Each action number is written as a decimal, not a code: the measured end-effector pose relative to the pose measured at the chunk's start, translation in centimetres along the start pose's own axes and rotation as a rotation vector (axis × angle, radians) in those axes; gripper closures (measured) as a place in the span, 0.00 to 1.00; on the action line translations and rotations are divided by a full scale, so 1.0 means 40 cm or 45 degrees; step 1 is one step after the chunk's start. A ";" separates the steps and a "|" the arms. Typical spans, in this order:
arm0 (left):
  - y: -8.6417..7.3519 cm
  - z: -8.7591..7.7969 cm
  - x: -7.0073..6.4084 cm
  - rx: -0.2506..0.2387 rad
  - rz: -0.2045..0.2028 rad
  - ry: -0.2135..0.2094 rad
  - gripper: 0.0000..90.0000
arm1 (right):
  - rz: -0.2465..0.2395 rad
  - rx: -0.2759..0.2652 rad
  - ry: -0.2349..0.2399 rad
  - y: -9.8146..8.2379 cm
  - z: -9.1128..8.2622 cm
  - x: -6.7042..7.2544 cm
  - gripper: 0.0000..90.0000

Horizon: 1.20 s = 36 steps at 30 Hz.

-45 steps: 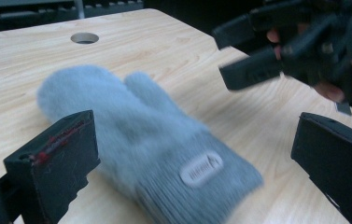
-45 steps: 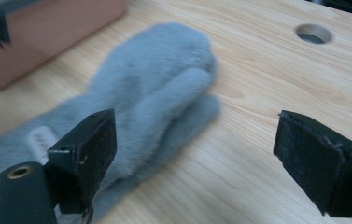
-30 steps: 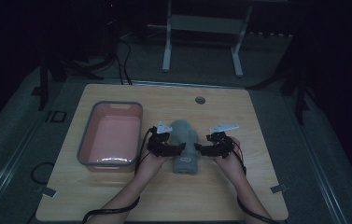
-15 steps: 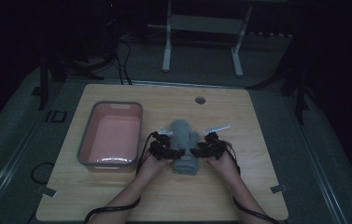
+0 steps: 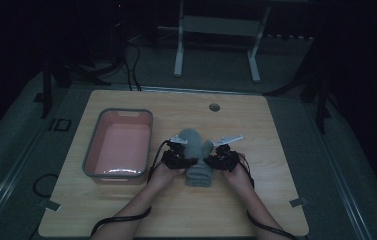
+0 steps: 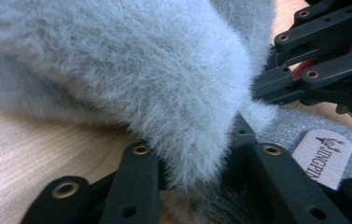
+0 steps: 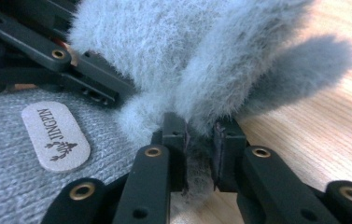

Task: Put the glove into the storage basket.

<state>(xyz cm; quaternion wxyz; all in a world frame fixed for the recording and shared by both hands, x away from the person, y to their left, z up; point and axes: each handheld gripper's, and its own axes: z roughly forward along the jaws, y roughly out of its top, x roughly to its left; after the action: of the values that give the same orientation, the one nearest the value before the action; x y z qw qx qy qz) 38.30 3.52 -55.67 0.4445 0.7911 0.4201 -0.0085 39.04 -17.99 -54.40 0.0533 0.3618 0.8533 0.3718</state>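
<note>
High view: you work at a light wooden table (image 5: 286, 150) with rounded corners, its grain running side to side, set on a grey floor (image 5: 356, 165) in a dark room. A white metal frame (image 5: 216, 30) stands beyond the far edge, black cables (image 5: 126, 60) trail on the floor at the far left, and a small round grommet (image 5: 214, 107) sits near the table's far edge. A pink bin (image 5: 121, 145) with a grey rim rests on the table's left half, its long side running away from you. Just right of the bin, near the table's middle, lies the grey glove (image 5: 196, 155), fluffy at the far end and knitted at the near end. Your left gripper (image 5: 180, 159) meets the glove from its left side and your right gripper (image 5: 215, 160) from its right side, so that the two face each other across it. In the left gripper view, the jaws have just been closing and are clenched on the fluffy edge of the glove (image 6: 117, 79), with bare wood (image 6: 29, 149) to the left and a pale oval label (image 6: 322, 158) on the knit at the right. In the right gripper view, the jaws have likewise just been closing and pinch a tuft of the glove (image 7: 197, 56) between the pads; the same label (image 7: 56, 136) lies on the knit at the left, wood (image 7: 323, 126) at the right.
</note>
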 end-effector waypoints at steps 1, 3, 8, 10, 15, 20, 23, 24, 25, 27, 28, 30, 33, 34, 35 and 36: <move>0.002 -0.003 -0.002 -0.006 -0.003 -0.003 0.83 | 0.003 -0.013 -0.001 -0.001 -0.003 0.001 0.89; 0.009 -0.010 -0.011 -0.004 0.008 0.005 0.84 | -0.002 -0.025 -0.006 0.000 -0.011 0.005 0.89; 0.031 -0.039 -0.038 -0.029 0.066 0.009 0.84 | -0.027 -0.065 -0.027 0.014 -0.044 0.019 0.90; 0.042 -0.055 -0.047 -0.044 0.083 -0.001 0.85 | -0.038 -0.091 -0.026 0.022 -0.061 0.024 0.90; 0.072 -0.099 -0.074 -0.074 0.128 -0.008 0.85 | -0.071 -0.155 -0.041 0.045 -0.108 0.046 0.91; 0.103 -0.144 -0.091 -0.100 0.172 -0.019 0.85 | -0.099 -0.198 -0.062 0.077 -0.151 0.073 0.91; 0.121 -0.169 -0.094 -0.110 0.186 -0.022 0.85 | -0.119 -0.220 -0.071 0.098 -0.169 0.086 0.91; 0.126 -0.178 -0.095 -0.109 0.194 -0.023 0.85 | -0.124 -0.227 -0.072 0.105 -0.174 0.091 0.91; 0.132 -0.187 -0.095 -0.114 0.207 -0.020 0.85 | -0.127 -0.230 -0.071 0.113 -0.178 0.095 0.91; 0.142 -0.204 -0.092 -0.118 0.206 -0.025 0.85 | -0.132 -0.246 -0.068 0.128 -0.184 0.103 0.91; 0.146 -0.213 -0.091 -0.120 0.212 -0.021 0.85 | -0.141 -0.249 -0.068 0.136 -0.187 0.107 0.91; 0.155 -0.231 -0.087 -0.128 0.215 -0.013 0.85 | -0.154 -0.261 -0.074 0.156 -0.190 0.119 0.91; 0.164 -0.255 -0.078 -0.140 0.209 -0.004 0.85 | -0.174 -0.273 -0.075 0.183 -0.190 0.132 0.91; 0.167 -0.264 -0.074 -0.139 0.210 0.000 0.85 | -0.174 -0.275 -0.069 0.191 -0.189 0.136 0.91; 0.169 -0.272 -0.070 -0.140 0.210 0.003 0.84 | -0.176 -0.274 -0.064 0.200 -0.187 0.139 0.91; 0.170 -0.280 -0.066 -0.139 0.212 0.008 0.85 | -0.179 -0.273 -0.058 0.209 -0.185 0.142 0.91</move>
<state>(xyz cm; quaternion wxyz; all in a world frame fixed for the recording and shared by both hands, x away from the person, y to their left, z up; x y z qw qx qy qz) 37.15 8.03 -43.13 0.4849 0.7979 0.3542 0.0538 37.05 -14.81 -42.44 0.1370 0.3016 0.8304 0.4479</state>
